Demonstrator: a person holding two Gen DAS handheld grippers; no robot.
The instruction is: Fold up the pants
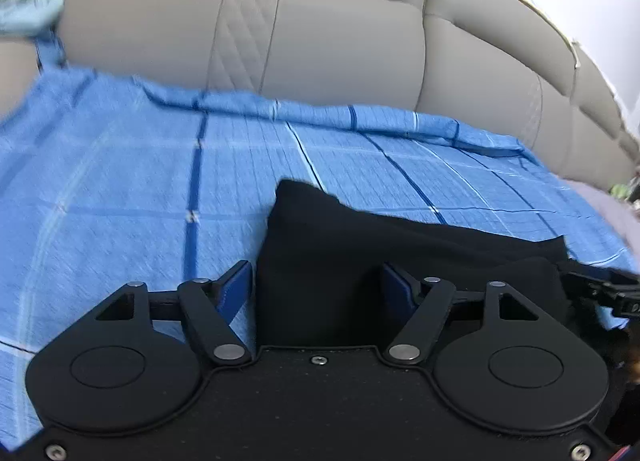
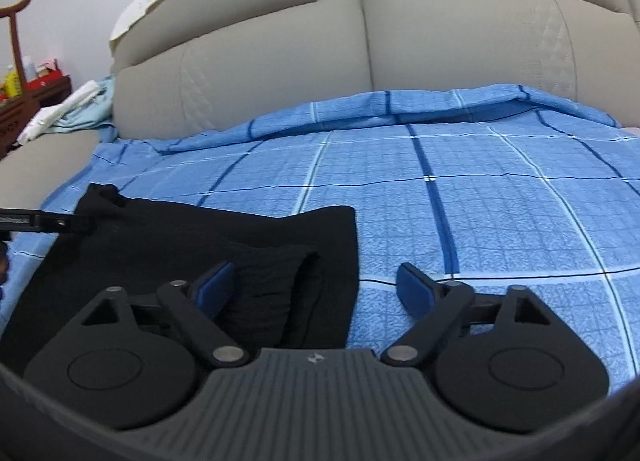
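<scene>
**Black pants lie folded on the blue bed sheet**

Two blue pads sit at the front of the left gripper (image 1: 316, 289), and they are spread wide apart. The black pants (image 1: 360, 261) lie between the pads, but the pads do not press on the cloth. One pointed corner of the pants sticks up past the pads. At the right edge of this view you can see part of the right gripper (image 1: 600, 291), close to the pants.

From the right wrist, the right gripper (image 2: 316, 289) is spread wide too. Its left pad is over the pants (image 2: 200, 245), and its right pad is over the bare sheet. Nothing is pinched. A fold of the black cloth bunches up between the pads. At the left edge, the tip of the left gripper (image 2: 36, 220) reaches to the far corner of the pants.

The pants lie on a blue checked bed sheet (image 2: 480, 201). Behind it stands a soft grey headboard (image 2: 360, 41). Some light cloth (image 2: 80, 109) is piled on the left, near a dark wooden stand (image 2: 24, 101).
</scene>
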